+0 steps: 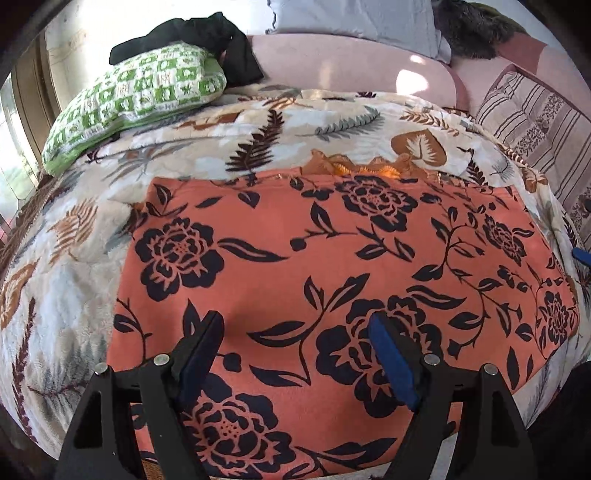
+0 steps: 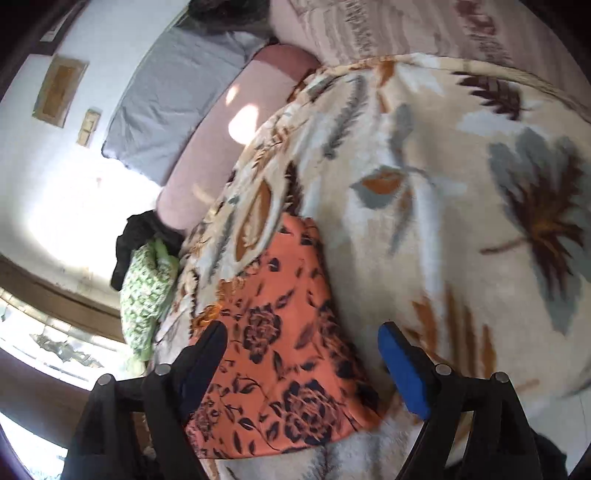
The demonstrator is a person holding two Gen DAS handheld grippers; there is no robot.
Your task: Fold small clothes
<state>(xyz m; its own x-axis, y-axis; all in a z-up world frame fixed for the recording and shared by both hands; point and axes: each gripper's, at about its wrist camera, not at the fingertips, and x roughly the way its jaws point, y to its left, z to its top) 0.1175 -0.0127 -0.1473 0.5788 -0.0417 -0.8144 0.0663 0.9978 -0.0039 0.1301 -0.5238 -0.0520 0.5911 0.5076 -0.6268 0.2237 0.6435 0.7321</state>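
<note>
While both grippers gape empty | orange floral garment (image 1: 332,266) near edge cut off

No readable text, label, brand, number or sign shows on anything in either wrist view

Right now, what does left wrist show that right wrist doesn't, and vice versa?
Left wrist only: the orange floral garment seen whole, spread flat; a striped pillow; a blue fingertip of the right gripper at the frame's right edge; the left gripper, open over the garment.

Right wrist only: wall plates, a window, the right gripper, open.

Both: the garment, the leaf-print blanket, the green patterned pillow, black clothing on it, the grey pillow, the pink bolster.
</note>
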